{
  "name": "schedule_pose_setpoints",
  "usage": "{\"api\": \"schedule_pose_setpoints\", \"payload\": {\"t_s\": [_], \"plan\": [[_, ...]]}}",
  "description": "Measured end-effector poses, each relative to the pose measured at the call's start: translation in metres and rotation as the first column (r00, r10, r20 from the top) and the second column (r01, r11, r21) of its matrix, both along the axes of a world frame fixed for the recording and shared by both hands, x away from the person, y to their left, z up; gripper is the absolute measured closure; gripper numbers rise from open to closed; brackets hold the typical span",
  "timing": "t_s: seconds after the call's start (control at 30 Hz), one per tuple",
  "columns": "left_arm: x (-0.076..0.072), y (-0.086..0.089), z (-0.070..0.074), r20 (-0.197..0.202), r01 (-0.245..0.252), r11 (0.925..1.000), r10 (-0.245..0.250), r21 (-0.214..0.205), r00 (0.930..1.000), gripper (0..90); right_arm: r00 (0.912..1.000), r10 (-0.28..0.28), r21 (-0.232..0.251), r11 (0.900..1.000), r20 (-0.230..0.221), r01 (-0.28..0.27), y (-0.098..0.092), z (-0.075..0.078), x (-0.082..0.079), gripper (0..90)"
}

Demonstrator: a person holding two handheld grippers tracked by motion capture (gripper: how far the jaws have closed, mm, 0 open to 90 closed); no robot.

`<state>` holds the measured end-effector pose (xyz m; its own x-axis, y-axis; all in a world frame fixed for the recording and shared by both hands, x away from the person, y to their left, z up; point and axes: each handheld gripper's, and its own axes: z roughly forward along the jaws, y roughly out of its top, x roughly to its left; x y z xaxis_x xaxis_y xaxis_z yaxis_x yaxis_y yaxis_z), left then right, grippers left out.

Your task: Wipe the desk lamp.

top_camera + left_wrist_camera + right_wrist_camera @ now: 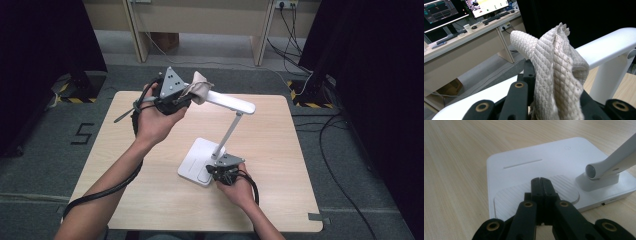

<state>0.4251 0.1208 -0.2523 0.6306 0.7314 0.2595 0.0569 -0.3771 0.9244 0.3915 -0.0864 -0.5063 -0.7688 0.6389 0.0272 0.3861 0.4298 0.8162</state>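
Your left gripper [186, 96] is raised above the far left part of the desk [150, 200], and its jaws pinch a beige quilted cloth [201, 86] that bunches up out of them. In the left gripper view the cloth [556, 75] rises in folds between the black jaws and lies against the white lamp head [609, 46], which runs across behind it. The white desk lamp [227, 102] stands near the middle of the desk, its flat base [195, 162] toward the near edge and its slim arm [229, 132] leaning up to the head. Your right gripper [222, 172] is low at the near right corner of that base, and its jaws are pressed together with nothing between them. In the right gripper view the joined tips [541, 185] rest over the ribbed oval patch [509, 197] on the base [524, 162], just beside the arm's hinge [596, 171].
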Motion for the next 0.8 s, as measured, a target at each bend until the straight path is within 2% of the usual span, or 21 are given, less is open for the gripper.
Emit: {"api": "schedule_pose_setpoints", "payload": {"t_s": [0.37,0.8], "plan": [[0.000,-0.004,-0.001,0.006,0.012,0.9999,-0.012,-0.002,0.9999,80.4,1.0000,0.001,-0.002,1.0000,0.004,-0.001,0.000,0.000,0.000,90.0],[-0.004,-0.019,-0.001,0.010,0.040,0.9992,-0.040,0.002,0.9992,80.2,1.0000,0.001,-0.003,1.0000,0.005,-0.001,0.000,0.000,0.000,90.0]]}}
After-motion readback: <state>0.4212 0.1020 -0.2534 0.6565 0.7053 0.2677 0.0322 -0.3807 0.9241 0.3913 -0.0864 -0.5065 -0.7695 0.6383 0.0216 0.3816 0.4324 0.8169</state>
